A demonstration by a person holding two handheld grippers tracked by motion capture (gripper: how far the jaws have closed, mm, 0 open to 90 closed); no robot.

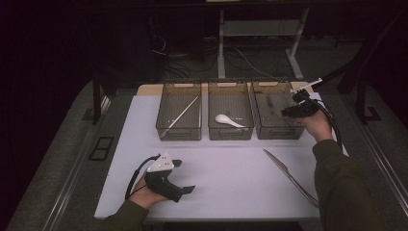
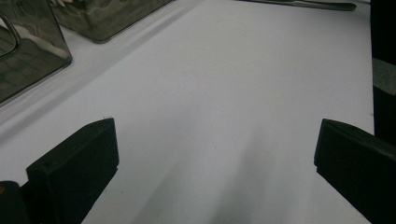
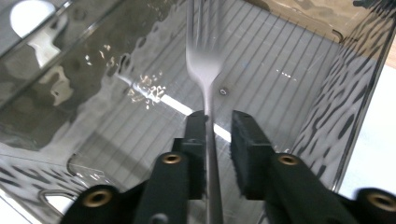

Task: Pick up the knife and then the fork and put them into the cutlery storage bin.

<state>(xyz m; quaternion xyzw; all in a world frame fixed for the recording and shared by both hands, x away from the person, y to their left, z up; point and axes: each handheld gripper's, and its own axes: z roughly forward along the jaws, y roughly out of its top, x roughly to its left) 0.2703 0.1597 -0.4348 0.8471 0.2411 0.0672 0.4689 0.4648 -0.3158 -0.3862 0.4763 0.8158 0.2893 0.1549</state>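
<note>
Nearest the person, the left gripper (image 1: 185, 176) rests low over the white table (image 1: 226, 183), held in the left hand (image 1: 144, 195) at the front-left part of the surface. In the left gripper view its two black jaws stand wide apart with nothing but bare white tabletop between them.

To the right, a knife (image 1: 288, 175) lies flat on the table, running diagonally from near the middle toward the front-right edge, close beside the person's right sleeve (image 1: 339, 187).

Farther back, three smoky clear bins stand in a row across the table. The left bin (image 1: 179, 132) holds a long thin stick, possibly a chopstick (image 1: 182, 115), lying aslant. The middle bin (image 1: 230, 134) holds a white spoon (image 1: 227, 120).

The right gripper (image 1: 288, 111) is over the right bin (image 1: 279, 132), held by the right hand (image 1: 315, 122) at the bin's right wall. In the right gripper view a metal fork (image 3: 204, 60) lies between the gripper's jaws, tines pointing away over the ribbed bin floor. The jaws are parted a little: the fork's handle lies against the left jaw, while a clear gap separates it from the right one, so the fork is not clamped. Whether the fork rests on the bin floor is hard to judge, as its tines are blurred.
</note>
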